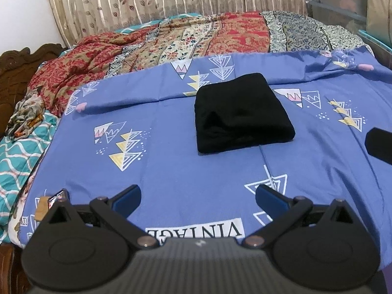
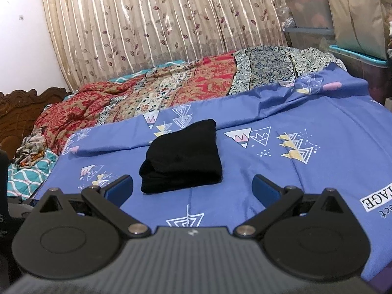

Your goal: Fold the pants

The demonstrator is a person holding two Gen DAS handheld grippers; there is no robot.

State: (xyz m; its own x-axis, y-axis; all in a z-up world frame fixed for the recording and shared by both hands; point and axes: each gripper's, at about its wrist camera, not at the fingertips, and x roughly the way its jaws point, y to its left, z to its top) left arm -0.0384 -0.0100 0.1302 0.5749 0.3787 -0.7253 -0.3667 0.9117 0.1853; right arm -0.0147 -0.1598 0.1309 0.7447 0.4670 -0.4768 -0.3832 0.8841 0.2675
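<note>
Black pants [image 1: 241,114], folded into a compact rectangular stack, lying flat near the middle of a blue sheet [image 1: 171,166] printed with white and yellow triangles and spread over the bed. Left tool [image 1: 198,199] held low above the near part of the sheet, blue-padded fingers [image 1: 126,197] spread wide apart, gripping nothing, well short of the pants. Right tool [image 2: 192,188] likewise wide open and empty, fingers [image 2: 265,188] to either side of the near edge of the pants [image 2: 182,155] as viewed, not touching them. Dark part of the right tool [image 1: 379,144] visible at the right edge of the left wrist view. Red patterned bedding [image 2: 152,90] bunched behind the sheet [image 2: 306,171], a striped leaf-print curtain [image 2: 159,24] beyond it, carved wooden headboard [image 1: 19,66] at far left, stacked plastic storage bins [image 2: 310,7] at upper right.
</note>
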